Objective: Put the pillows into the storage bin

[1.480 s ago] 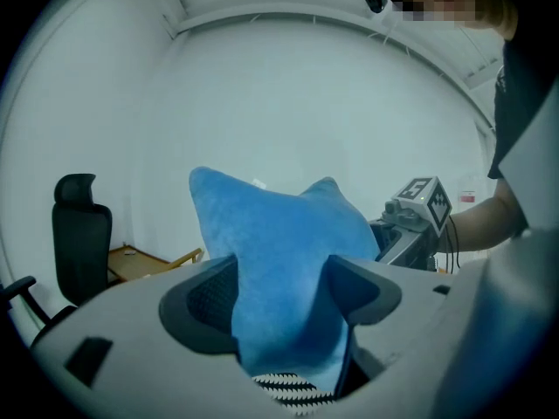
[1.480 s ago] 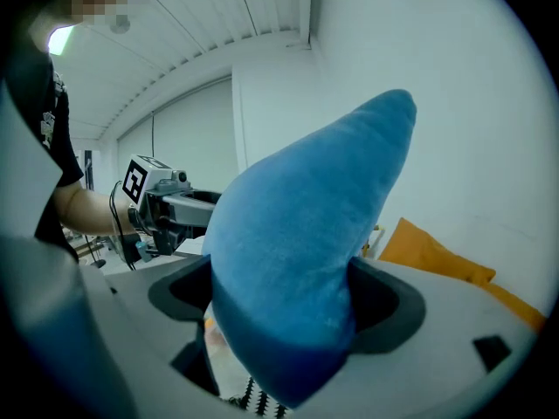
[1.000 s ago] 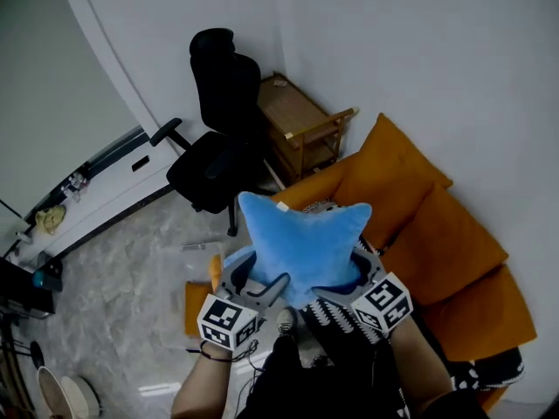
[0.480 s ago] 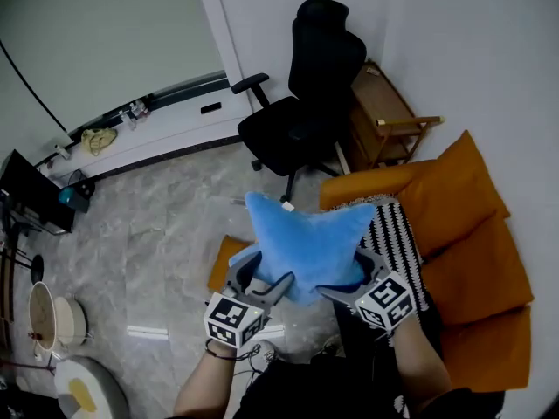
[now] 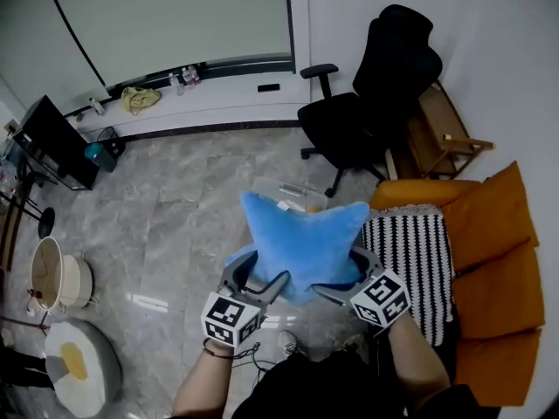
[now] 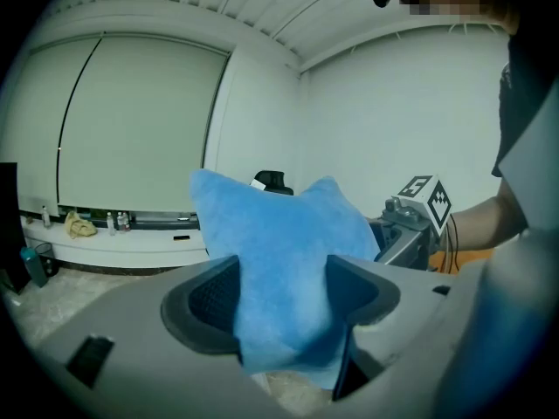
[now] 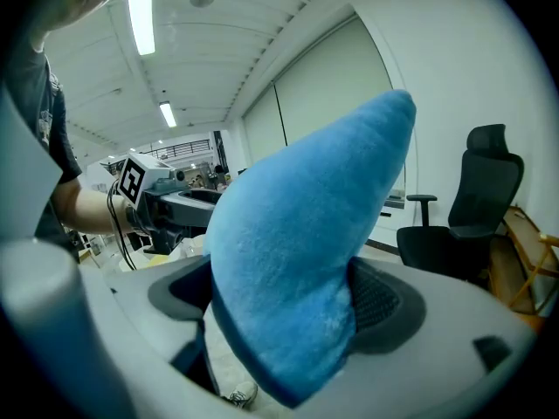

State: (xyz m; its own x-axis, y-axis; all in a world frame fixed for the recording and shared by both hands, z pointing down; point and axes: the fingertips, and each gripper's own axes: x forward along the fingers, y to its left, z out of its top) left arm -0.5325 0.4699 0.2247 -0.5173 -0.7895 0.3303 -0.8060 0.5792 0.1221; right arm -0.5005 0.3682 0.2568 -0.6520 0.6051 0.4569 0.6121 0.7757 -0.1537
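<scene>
A blue plush pillow (image 5: pixel 301 238) hangs in the air in front of me, carried between both grippers. My left gripper (image 5: pixel 260 280) is shut on the pillow's lower left corner (image 6: pixel 279 312), and its pads press into the fabric from both sides. My right gripper (image 5: pixel 345 279) is shut on the lower right corner (image 7: pixel 293 321) in the same way. In the head view the pillow is over grey marble floor (image 5: pixel 183 225), left of an orange sofa (image 5: pixel 493 260). A black-and-white patterned pillow (image 5: pixel 410 260) lies on the sofa seat. No storage bin is recognisable in any view.
A black office chair (image 5: pixel 371 103) and a wooden side table (image 5: pixel 441 133) stand at the far right. A low white ledge (image 5: pixel 201 103) runs along the far wall. A black cabinet (image 5: pixel 52 142), a cream pot (image 5: pixel 54 273) and a round grey device (image 5: pixel 80 365) are at the left.
The view has swung to the left with me: the sofa and chair slid to the right and more floor, the cabinet and the pot came in. Both grippers kept the blue pillow.
</scene>
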